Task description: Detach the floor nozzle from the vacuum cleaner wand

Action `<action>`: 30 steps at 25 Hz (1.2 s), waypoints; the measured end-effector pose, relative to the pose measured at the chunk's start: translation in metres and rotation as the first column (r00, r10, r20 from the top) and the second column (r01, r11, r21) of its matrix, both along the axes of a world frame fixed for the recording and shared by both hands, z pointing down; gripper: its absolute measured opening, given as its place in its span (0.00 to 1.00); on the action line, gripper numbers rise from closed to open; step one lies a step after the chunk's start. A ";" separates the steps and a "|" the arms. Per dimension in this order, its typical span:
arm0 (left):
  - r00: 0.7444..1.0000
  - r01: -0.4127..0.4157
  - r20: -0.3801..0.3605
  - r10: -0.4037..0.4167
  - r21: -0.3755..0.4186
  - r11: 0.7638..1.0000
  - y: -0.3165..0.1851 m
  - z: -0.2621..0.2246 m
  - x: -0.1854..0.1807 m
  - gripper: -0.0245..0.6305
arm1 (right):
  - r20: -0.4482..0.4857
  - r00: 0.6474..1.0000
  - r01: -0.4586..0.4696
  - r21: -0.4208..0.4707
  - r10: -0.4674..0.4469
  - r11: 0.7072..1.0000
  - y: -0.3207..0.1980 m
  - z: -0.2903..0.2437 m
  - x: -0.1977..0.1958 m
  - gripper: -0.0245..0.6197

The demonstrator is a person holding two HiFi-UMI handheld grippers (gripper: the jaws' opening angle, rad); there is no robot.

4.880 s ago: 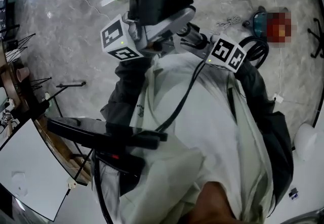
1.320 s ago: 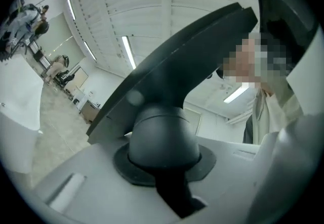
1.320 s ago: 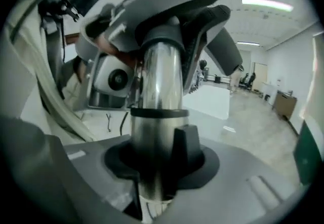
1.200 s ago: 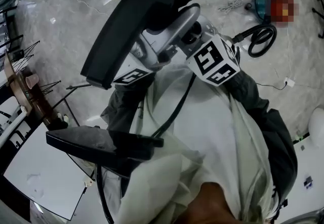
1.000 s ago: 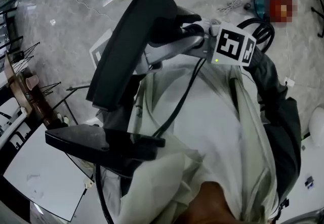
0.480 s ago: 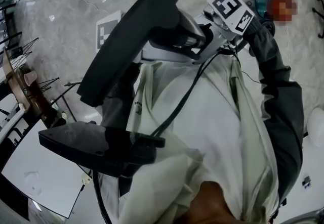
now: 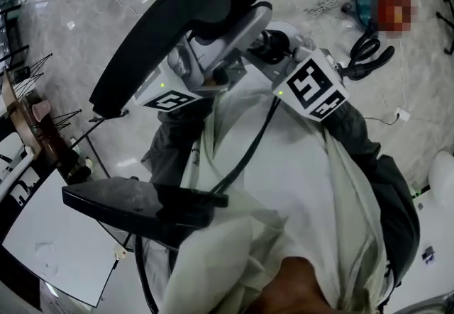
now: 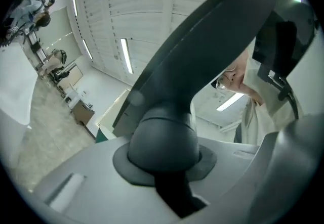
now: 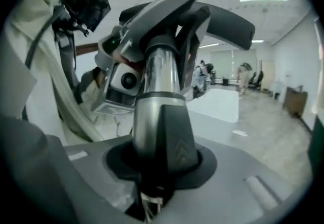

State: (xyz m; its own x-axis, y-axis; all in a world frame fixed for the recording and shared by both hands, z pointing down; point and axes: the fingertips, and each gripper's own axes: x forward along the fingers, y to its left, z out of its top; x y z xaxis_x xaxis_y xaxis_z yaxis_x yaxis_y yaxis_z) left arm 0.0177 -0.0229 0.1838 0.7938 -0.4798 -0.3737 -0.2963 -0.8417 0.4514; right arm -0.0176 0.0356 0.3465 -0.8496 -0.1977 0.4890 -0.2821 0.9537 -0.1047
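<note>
- Right gripper (image 9: 158,182) has dropped within half a second from the top right of the head view to the person's chest, and its marker cube (image 7: 312,89) now sits near the left gripper (image 8: 169,172). The floor nozzle (image 7: 177,29) has swung, so its low end is higher and further left.
- Marbled floor (image 7: 85,29) lies open across the upper left and top of the head view. A rack (image 7: 25,118) and a white board (image 7: 42,249) close off the left edge.
- Floor nozzle, a long dark bar, slants from top centre down to the left. Its low end hangs over bare floor, apart from the rack.
- Dark wedge-shaped part (image 7: 135,203) juts left at the person's waist, above the white board.
- Wand (image 9: 159,81), a silver tube with a dark collar, stands clamped between the right gripper's jaws, which have just been closing. Its far end runs into the nozzle, and the two look joined.
- Left gripper's jaws have also just been closing and are clasped on the nozzle's rounded dark neck. Only its own view shows this, with ceiling light strips behind.
- Head view hides both grips. Only the right gripper view shows a white table (image 9: 217,104) and open floor beyond.
- Black cable loop (image 7: 369,54) lies on the floor to the right of the marker cube.
</note>
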 end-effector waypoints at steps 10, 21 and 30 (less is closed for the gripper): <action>1.000 -0.005 0.031 0.002 0.099 0.995 0.010 -0.002 -0.006 0.16 | 0.156 0.947 0.294 -0.069 -0.281 0.953 0.025 -0.004 -0.013 0.23; 0.986 -0.163 -0.022 0.168 0.143 0.976 0.016 -0.018 0.009 0.16 | 0.286 0.838 0.533 -0.248 -0.464 0.809 0.039 -0.020 0.011 0.23; 0.983 0.160 0.090 -0.159 -0.002 0.987 -0.018 0.004 -0.019 0.16 | -0.014 1.000 -0.003 0.046 0.004 0.999 -0.013 0.020 -0.015 0.24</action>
